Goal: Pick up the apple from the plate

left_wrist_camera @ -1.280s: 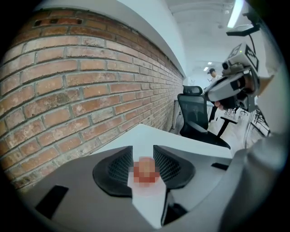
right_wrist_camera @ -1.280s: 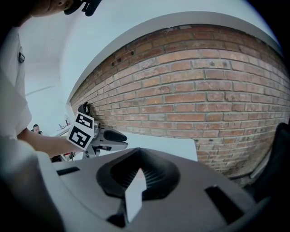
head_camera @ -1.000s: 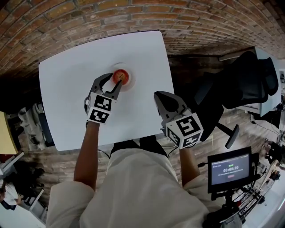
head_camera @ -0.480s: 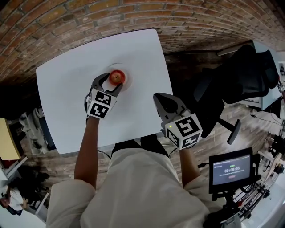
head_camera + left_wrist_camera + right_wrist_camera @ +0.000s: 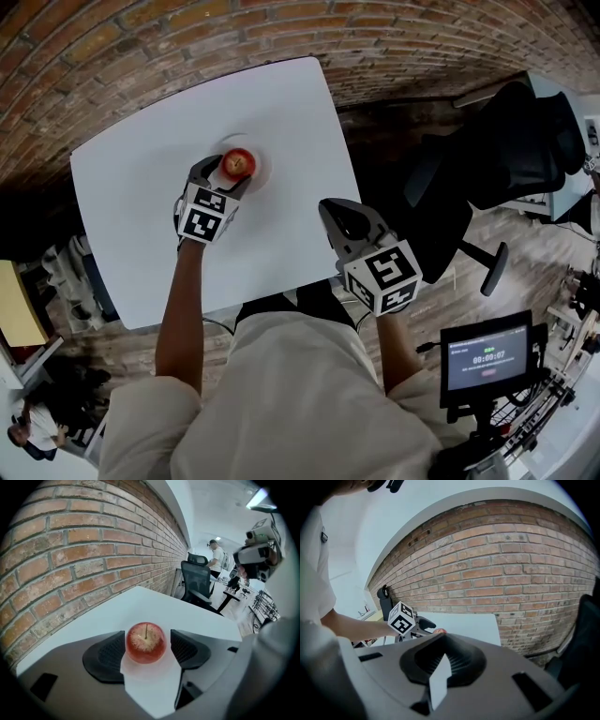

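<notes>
A red apple (image 5: 237, 163) with a yellowish top stands on a small white plate (image 5: 260, 165) on the white table (image 5: 141, 187). My left gripper (image 5: 229, 171) is down at the plate, and its jaws have just been opening. In the left gripper view the apple (image 5: 146, 642) sits between the two black pads (image 5: 108, 654) with a thin gap on each side, so nothing is gripped. My right gripper (image 5: 330, 208) hovers over the table's near right edge, shut and empty (image 5: 444, 657). From there the left gripper's marker cube (image 5: 401, 618) shows, with a sliver of apple (image 5: 439, 631) beside it.
A brick wall (image 5: 187, 37) runs along the table's far side. A black office chair (image 5: 506, 159) stands to the right of the table, and a stand with a timer screen (image 5: 483, 356) is at the lower right. A person (image 5: 218, 557) stands far off among desks.
The left gripper has come forward and down, and its jaws have spread; the apple, earlier at the fingertips, now lies between them. The right gripper has barely shifted.
</notes>
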Motion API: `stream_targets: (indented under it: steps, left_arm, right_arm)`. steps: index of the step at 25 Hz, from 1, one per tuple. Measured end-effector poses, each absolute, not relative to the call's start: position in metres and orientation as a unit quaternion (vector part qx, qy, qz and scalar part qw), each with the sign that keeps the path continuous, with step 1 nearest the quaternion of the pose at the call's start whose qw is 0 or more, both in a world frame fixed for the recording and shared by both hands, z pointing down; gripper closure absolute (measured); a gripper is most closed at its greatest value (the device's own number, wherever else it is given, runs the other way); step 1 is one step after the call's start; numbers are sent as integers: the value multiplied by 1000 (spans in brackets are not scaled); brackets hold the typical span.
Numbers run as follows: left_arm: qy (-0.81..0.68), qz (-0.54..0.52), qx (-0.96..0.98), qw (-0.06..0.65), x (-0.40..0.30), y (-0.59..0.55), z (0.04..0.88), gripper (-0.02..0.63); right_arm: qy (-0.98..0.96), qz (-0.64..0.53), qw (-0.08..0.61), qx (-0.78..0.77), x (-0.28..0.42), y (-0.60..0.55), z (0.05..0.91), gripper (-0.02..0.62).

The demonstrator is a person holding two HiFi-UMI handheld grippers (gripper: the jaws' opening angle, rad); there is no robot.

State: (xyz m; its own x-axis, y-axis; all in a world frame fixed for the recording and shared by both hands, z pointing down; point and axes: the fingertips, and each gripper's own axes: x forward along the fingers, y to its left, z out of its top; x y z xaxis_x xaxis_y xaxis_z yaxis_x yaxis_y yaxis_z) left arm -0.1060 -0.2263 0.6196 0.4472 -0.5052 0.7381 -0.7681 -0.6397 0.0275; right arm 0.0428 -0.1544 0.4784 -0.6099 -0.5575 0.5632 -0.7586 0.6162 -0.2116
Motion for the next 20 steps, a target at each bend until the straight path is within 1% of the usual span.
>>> stream_targets:
  steps: [2, 3, 10, 14, 18, 20]
  left_arm:
    - [-385, 361, 828, 187, -106, -228, 624, 311]
    - [-387, 362, 827, 188, -107, -229, 625, 293]
    - [-382, 362, 825, 203, -106, -228, 634, 255]
    - [-380, 360, 826, 210, -105, -228, 638, 253]
    - [-383, 366, 821, 213, -108, -229, 643, 206]
    - [-385, 366, 820, 214, -109, -230, 645, 199]
  right_arm:
    - [-869, 222, 228, 379, 45, -156, 479, 594]
    - [-869, 222, 229, 378, 45, -156, 479, 594]
    - [-869, 223, 230, 377, 44, -154, 481, 594]
    - [-870, 223, 230, 375, 42, -153, 481, 594]
    - [-869, 224, 231, 375, 43, -153, 482, 594]
    - [-869, 225, 231, 376, 44, -153, 483, 594]
